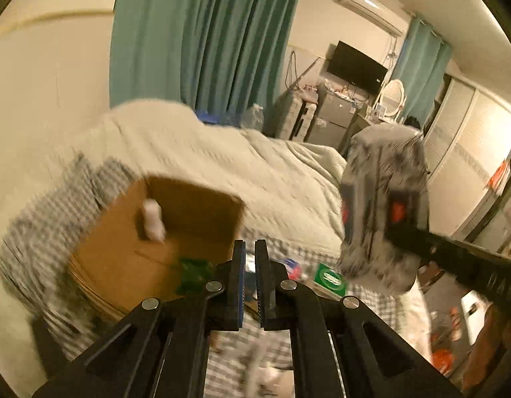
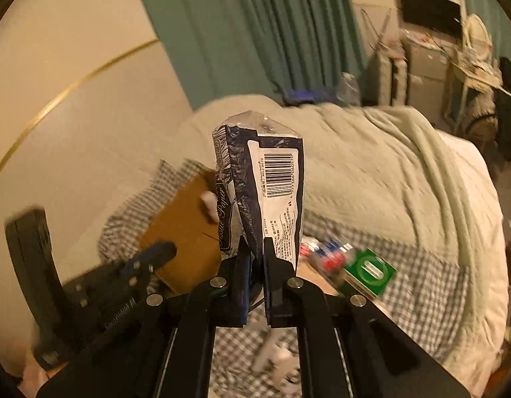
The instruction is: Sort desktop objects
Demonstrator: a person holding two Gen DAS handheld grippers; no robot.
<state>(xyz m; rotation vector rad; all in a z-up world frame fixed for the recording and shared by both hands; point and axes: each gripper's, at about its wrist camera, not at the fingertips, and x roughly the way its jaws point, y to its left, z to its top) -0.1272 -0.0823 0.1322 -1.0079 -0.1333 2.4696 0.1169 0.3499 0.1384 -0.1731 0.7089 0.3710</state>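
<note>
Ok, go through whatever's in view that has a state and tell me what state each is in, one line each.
Right gripper: shut on the tissue pack.
Tissue pack: held up off the bed, upright.
Left gripper: shut, nothing between its fingers.
Cardboard box: open, a small white thing and something green inside.
Curtain: drawn.
TV: off.

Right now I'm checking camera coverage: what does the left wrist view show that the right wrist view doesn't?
Left wrist only: the air conditioner and a green item in the cardboard box. Right wrist only: the barcode on the tissue pack held by the right gripper. Both: box, pack, green curtain, bed.
</note>
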